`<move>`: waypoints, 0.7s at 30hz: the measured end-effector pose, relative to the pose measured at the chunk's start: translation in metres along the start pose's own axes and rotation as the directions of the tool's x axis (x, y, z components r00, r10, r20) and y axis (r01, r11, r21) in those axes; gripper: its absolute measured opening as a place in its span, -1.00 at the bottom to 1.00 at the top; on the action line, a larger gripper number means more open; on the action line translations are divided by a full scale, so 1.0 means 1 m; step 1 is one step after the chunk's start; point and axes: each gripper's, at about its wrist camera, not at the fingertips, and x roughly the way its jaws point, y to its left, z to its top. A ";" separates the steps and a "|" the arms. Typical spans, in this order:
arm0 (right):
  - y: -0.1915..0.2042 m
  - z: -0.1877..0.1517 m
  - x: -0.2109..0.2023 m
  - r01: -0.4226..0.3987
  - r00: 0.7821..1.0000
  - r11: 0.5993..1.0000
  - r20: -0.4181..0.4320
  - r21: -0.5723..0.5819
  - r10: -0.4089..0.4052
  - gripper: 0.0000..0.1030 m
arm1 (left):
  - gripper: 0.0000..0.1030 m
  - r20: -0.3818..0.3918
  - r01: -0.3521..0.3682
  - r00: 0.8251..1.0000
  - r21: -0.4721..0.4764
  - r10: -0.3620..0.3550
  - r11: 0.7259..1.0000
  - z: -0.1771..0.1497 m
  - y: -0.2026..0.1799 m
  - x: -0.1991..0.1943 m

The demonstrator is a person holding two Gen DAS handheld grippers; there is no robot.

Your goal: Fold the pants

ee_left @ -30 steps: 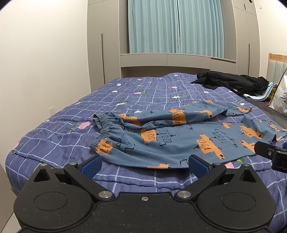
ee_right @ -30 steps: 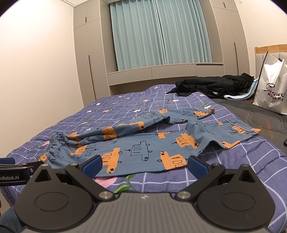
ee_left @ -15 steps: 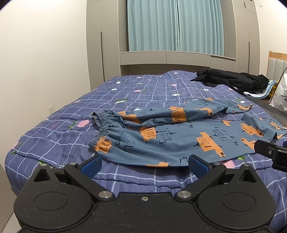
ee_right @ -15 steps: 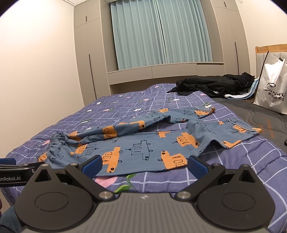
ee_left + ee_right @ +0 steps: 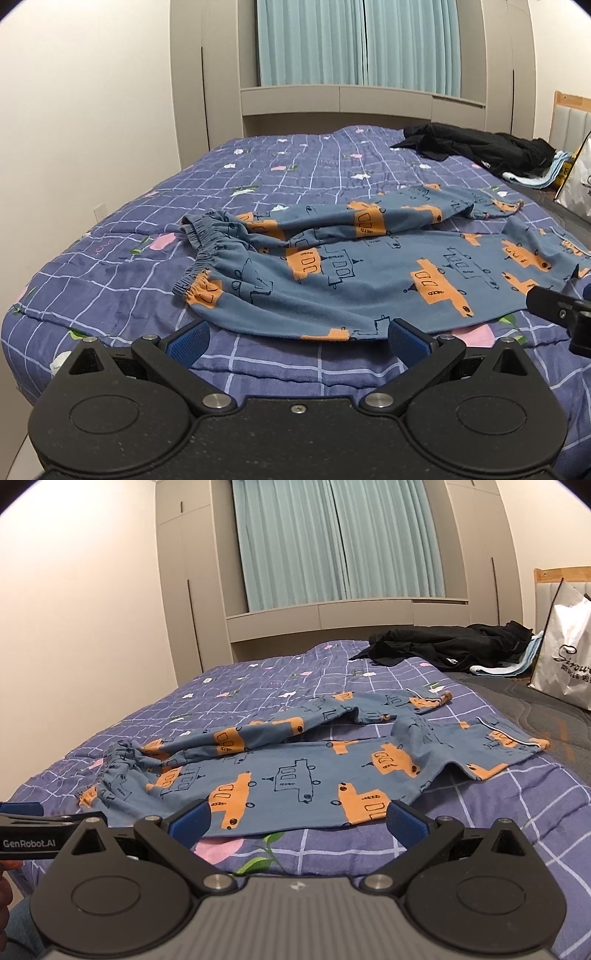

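Pants of blue soft fabric with orange car prints [image 5: 369, 273] lie spread across the purple checked quilt with small flower prints [image 5: 110, 280] that covers the bed. Their gathered elastic waistband [image 5: 199, 258] is at the left side and the two legs run to the right; the far leg is creased and partly lies over the near one. In the right wrist view the same pants [image 5: 295, 771] end with white-piped cuffs [image 5: 517, 738] near the grey uncovered part of the mattress [image 5: 535, 709].

Left gripper [image 5: 299, 338] is held low at the near edge of the bed, pointing forward over the quilt. Its blue-padded fingers [image 5: 188, 339] are spread wide and hold nothing; the near hem of the pants is just in front of them. Right gripper [image 5: 297, 821] is held in the same low, level pose further to the right, also spread wide and empty, with the hem just beyond its fingers [image 5: 404, 821]. Each gripper shows at the side border of the other's view.

At the far right of the bed lie a heap of black clothes [image 5: 443, 646] and a white paper bag with printed letters [image 5: 565, 664].
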 end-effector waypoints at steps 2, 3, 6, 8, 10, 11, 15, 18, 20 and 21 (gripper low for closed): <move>0.001 0.004 0.002 -0.013 1.000 1.000 -0.004 -0.012 0.013 1.00 | 0.99 -0.014 0.000 1.000 0.000 0.000 1.000 0.005 0.002 0.004; 0.001 0.007 0.005 -0.024 1.000 1.000 -0.006 -0.020 0.024 1.00 | 0.99 -0.019 0.002 1.000 -0.001 -0.002 1.000 0.007 0.003 0.006; 0.000 0.018 0.012 -0.062 0.998 0.997 -0.015 -0.054 0.062 1.00 | 0.99 -0.037 0.005 0.999 0.003 -0.005 1.000 0.019 0.009 0.017; 0.000 0.029 0.019 -0.087 0.996 0.993 -0.023 -0.083 0.085 1.00 | 0.99 -0.049 0.009 0.999 0.007 -0.009 1.000 0.026 0.014 0.024; -0.003 0.040 0.028 -0.102 0.995 0.989 -0.033 -0.104 0.099 1.00 | 0.99 -0.046 0.014 0.999 0.013 -0.014 1.000 0.034 0.019 0.030; -0.005 0.046 0.033 -0.112 0.993 0.988 -0.040 -0.110 0.108 1.00 | 0.99 -0.043 0.012 0.999 0.019 -0.011 1.000 0.039 0.021 0.034; -0.015 0.069 0.055 -0.152 0.987 0.981 -0.070 -0.118 0.144 1.00 | 0.99 -0.051 0.016 0.999 0.037 -0.014 0.999 0.060 0.031 0.053; -0.023 0.090 0.076 -0.186 0.980 0.974 -0.098 -0.132 0.174 1.00 | 0.99 -0.084 0.038 0.996 0.006 -0.037 0.999 0.079 0.045 0.075; -0.027 0.104 0.092 -0.210 0.973 0.967 -0.125 -0.144 0.193 1.00 | 0.99 -0.099 0.052 0.993 -0.042 -0.056 0.998 0.090 0.059 0.089; -0.028 0.111 0.101 -0.226 0.969 0.963 -0.139 -0.148 0.206 1.00 | 0.99 -0.102 0.058 0.993 -0.068 -0.065 0.996 0.095 0.067 0.096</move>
